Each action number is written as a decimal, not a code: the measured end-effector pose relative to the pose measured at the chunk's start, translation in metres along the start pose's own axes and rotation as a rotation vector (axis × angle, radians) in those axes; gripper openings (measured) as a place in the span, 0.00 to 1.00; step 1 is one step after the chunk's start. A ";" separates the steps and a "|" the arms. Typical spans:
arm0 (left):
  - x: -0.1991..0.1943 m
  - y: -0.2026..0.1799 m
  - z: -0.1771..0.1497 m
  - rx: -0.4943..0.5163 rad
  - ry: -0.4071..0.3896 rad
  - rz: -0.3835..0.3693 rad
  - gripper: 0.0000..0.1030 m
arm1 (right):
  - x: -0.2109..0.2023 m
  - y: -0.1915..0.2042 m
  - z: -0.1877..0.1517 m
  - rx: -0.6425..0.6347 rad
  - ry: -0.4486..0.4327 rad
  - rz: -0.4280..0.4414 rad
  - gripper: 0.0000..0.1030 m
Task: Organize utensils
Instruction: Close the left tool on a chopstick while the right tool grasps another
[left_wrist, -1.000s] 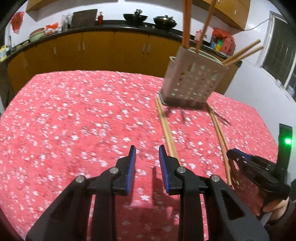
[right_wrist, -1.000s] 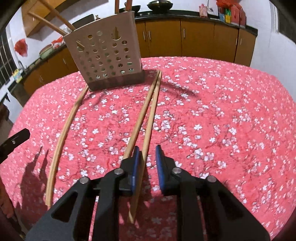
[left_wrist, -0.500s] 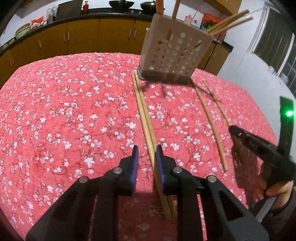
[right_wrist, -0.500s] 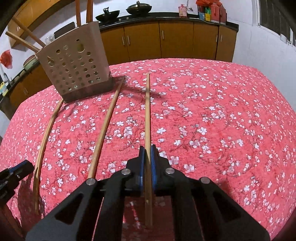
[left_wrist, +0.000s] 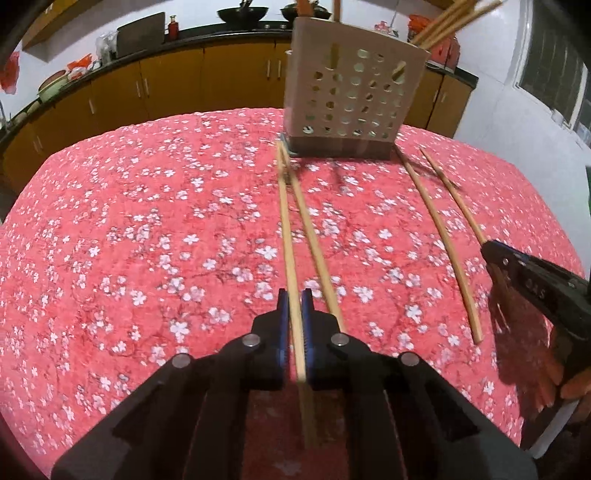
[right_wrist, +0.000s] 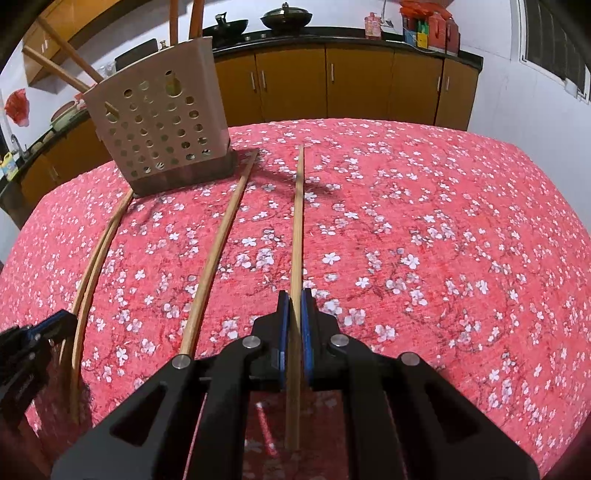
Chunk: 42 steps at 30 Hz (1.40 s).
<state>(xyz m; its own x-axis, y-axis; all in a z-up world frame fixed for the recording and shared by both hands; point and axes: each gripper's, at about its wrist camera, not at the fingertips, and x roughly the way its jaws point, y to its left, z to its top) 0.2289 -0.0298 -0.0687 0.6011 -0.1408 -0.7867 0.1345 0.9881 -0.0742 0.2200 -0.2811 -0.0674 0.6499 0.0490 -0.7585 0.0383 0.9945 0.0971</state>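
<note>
Left gripper (left_wrist: 294, 301): jaws pinching one chopstick (left_wrist: 288, 236), lower centre of frame; its twin (left_wrist: 314, 243) is lying just beside it. Right gripper (right_wrist: 294, 301): clamping a single chopstick (right_wrist: 298, 221), lower centre.

Handling advice: lifting each stick tip-up, keeping it steady, then lowering it into the perforated holder (left_wrist: 351, 99), top centre on the floral tablecloth (left_wrist: 147, 240).

Change: left jaws have just been closing, from gaping beside the pair to gripping one stick.

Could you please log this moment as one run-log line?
left tool: shut on chopstick | right tool: shut on chopstick | two chopsticks loose on cloth | holder: upright
</note>
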 end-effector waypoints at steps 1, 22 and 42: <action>0.002 0.005 0.003 -0.006 0.000 0.014 0.07 | 0.001 0.000 0.000 0.000 0.002 0.003 0.08; 0.014 0.079 0.027 -0.089 -0.041 0.054 0.10 | 0.015 -0.001 0.011 0.000 -0.015 0.012 0.08; 0.011 0.080 0.025 -0.099 -0.041 0.037 0.13 | 0.016 -0.001 0.012 0.001 -0.015 0.012 0.08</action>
<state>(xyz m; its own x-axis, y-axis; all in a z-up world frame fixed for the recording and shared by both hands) 0.2663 0.0465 -0.0675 0.6362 -0.1043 -0.7645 0.0345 0.9937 -0.1068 0.2394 -0.2822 -0.0714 0.6616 0.0591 -0.7475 0.0314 0.9938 0.1064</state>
